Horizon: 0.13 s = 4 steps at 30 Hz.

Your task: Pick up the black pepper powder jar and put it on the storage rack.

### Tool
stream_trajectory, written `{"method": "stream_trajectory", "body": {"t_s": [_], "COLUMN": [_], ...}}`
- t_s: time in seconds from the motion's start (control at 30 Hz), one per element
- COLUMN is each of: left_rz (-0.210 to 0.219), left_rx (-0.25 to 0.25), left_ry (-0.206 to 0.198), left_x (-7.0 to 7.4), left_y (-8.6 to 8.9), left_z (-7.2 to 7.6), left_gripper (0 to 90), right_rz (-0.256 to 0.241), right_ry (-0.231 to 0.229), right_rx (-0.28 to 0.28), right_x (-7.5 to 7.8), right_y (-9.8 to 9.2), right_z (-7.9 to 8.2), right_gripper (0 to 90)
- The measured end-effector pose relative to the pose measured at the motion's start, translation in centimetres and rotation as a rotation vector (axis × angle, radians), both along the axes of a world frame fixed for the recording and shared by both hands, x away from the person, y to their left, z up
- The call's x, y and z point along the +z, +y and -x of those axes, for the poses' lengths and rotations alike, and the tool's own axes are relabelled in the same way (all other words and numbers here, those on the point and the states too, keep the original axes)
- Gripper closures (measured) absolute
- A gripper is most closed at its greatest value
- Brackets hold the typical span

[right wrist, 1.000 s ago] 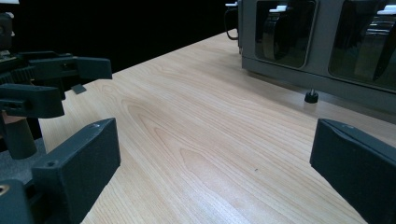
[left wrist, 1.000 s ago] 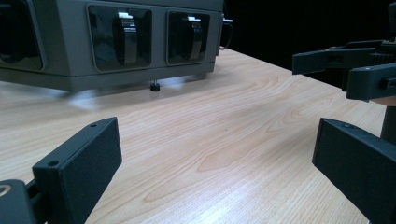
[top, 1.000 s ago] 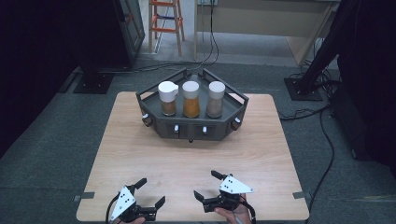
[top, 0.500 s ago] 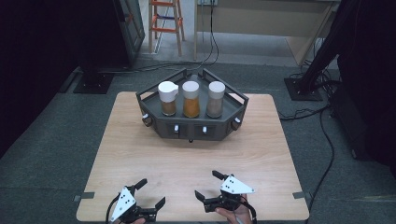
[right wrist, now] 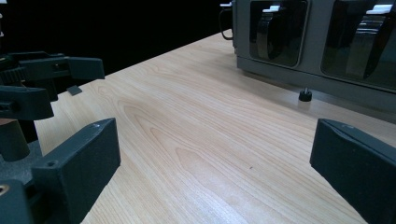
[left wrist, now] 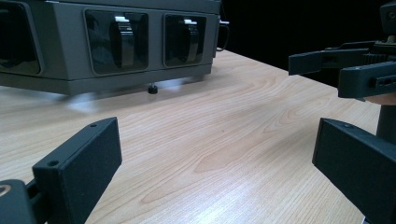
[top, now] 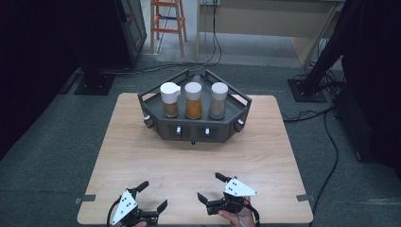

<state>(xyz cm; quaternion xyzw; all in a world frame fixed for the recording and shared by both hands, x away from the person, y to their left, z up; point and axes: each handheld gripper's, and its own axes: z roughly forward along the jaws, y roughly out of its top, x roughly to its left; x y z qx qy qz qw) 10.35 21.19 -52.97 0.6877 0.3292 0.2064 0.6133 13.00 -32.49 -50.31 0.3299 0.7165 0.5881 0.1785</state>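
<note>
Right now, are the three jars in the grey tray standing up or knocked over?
Standing up. All three jars sit upright side by side in the grey tray, white lids on top.

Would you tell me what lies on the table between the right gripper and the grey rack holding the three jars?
Nothing: in the high view, only bare wooden table separates the open right gripper from the grey rack.
</note>
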Motion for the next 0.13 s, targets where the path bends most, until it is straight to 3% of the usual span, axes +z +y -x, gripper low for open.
{"method": "stream_trajectory", "body": {"t_s": [0.13], "left_rz": [-0.001], "left_rx": [-0.001], "left_ry": [-0.001], "left_x": [0.01], "left_y": [0.01], "left_z": [-0.01], "left_gripper": [1.2], "right_rz": [-0.001], "right_ry": [-0.001], "right_rx": [-0.001], "right_x": [-0.01], "right_y": [-0.04], "right_z": [0.00], "right_gripper": [1.5]}}
